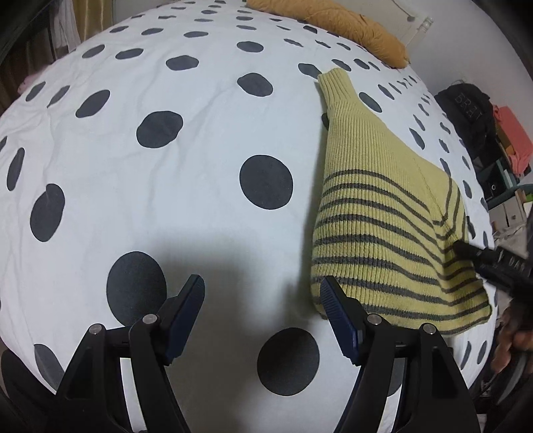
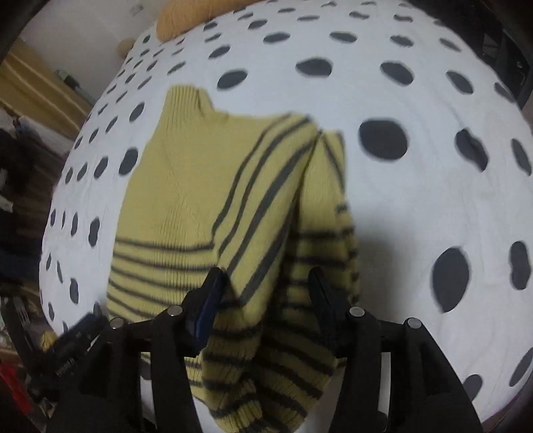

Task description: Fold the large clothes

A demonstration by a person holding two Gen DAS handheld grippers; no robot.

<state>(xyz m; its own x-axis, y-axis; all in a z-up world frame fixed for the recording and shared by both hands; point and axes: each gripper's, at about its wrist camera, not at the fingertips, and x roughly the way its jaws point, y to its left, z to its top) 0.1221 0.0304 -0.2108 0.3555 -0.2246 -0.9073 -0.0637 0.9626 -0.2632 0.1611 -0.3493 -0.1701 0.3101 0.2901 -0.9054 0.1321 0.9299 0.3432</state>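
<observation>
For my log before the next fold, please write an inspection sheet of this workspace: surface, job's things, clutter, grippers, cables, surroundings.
Surface: bed with a white cover with dark dots, lightly wrinkled.
Job's things: yellow striped sweater, partly folded, collar away from the cameras.
Clutter: mustard cloth at the far end of the bed.
Grippers: left gripper jaws open over bare cover beside the sweater; right gripper jaws apart with a raised fold of sweater between them, contact unclear.
Cables: nothing seen.
Surroundings: shelves with a black bag and boxes beside the bed.
</observation>
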